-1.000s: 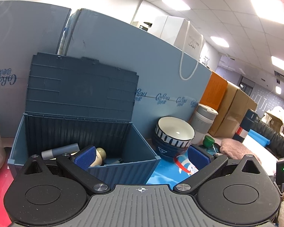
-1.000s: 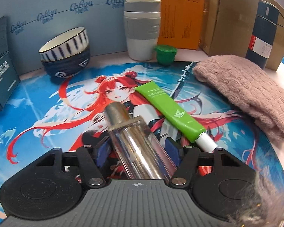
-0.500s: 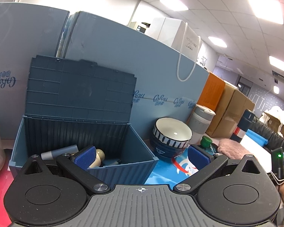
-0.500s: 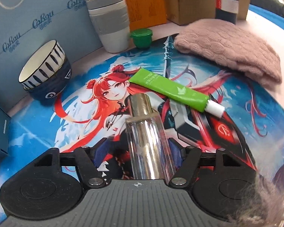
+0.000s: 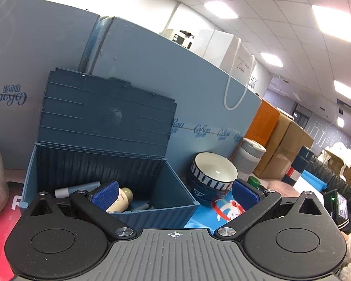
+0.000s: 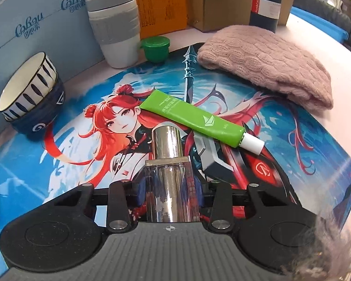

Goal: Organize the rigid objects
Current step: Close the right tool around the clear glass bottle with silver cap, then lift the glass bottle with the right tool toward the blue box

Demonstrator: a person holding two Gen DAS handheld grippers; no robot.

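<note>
Right tongs (image 6: 170,187) closing, now clamped on clear bottle (image 6: 169,187), raised over mat (image 6: 70,164); a second ago the blue pads stood off it. Left tongs (image 5: 174,193) unchanged, apart, before open box (image 5: 152,213).

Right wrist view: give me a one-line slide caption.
Right gripper closing on a clear bottle with a chrome cap, above the printed mat where a green tube lies.

Blue board (image 6: 35,37) behind the bowl, far left of the right tongs: "CoRou" repeated | dark flask (image 6: 266,2) far ahead-right: label illegible.
</note>
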